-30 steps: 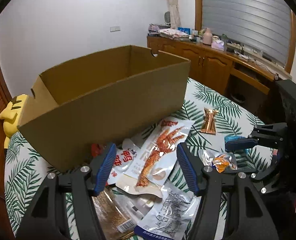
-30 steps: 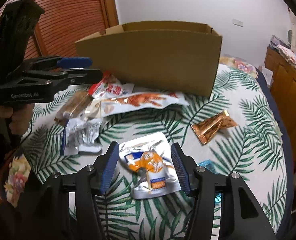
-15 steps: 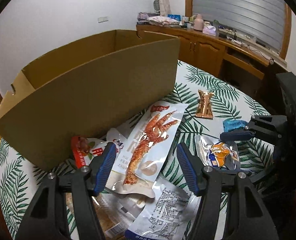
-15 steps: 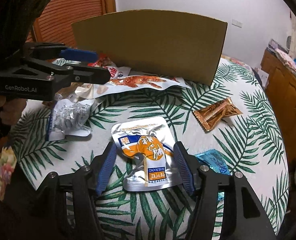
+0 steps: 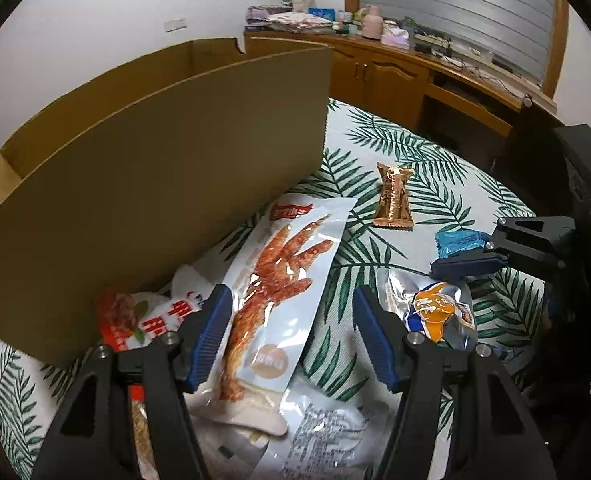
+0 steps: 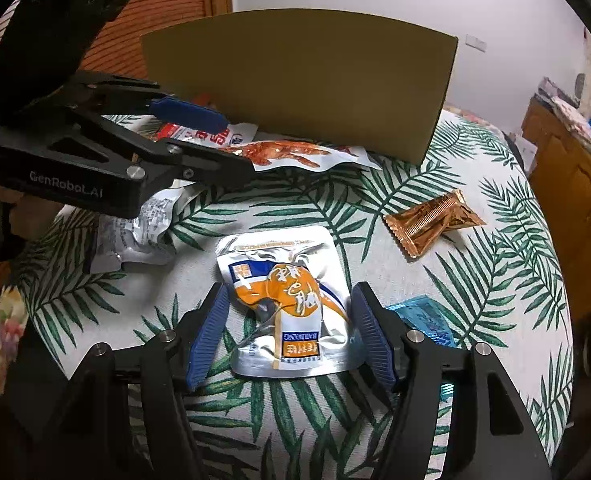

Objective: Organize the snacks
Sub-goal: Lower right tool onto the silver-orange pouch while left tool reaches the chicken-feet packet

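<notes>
Centrally, a tall cardboard box (image 5: 155, 168) stands on the palm-leaf tablecloth (image 6: 295, 200). Against its wall lies the chicken-foot packet (image 5: 279, 288), under the left gripper (image 5: 291, 336), jaws apart. Right gripper (image 6: 291, 336), jaws just widened, straddles the orange-and-silver pouch (image 6: 287, 296) without pressing it.

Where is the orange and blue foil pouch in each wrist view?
Left wrist: orange and blue foil pouch lies lower right, beside the right hand-held gripper.
Right wrist: the pouch is lower centre, between open jaws.
Shared landmark: gold wafer packet.
</notes>
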{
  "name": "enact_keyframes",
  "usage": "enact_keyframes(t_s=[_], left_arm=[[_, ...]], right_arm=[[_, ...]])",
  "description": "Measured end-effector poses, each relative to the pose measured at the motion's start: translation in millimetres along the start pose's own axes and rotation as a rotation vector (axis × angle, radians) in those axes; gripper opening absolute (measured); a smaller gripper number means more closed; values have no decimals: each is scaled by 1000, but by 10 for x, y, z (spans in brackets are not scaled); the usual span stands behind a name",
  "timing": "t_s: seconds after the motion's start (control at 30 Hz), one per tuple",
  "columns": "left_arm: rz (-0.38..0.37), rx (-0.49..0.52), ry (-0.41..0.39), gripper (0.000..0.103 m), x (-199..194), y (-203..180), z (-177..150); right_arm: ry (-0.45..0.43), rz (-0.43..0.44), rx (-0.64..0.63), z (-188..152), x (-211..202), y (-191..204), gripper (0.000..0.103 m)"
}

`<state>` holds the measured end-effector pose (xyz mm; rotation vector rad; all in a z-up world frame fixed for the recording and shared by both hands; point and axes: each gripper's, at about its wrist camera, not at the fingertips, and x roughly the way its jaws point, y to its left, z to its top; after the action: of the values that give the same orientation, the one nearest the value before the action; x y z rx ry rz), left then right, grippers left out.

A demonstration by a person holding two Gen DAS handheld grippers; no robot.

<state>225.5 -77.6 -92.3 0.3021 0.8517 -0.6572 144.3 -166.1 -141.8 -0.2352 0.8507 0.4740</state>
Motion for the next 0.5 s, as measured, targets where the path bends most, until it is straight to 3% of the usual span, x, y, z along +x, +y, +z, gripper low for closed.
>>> enact_keyframes(t_s=[0.5], left_arm=[[31,52,74,63,329,-52,121]], right_arm=[[-41,-12,10,-103,-21,9,66]])
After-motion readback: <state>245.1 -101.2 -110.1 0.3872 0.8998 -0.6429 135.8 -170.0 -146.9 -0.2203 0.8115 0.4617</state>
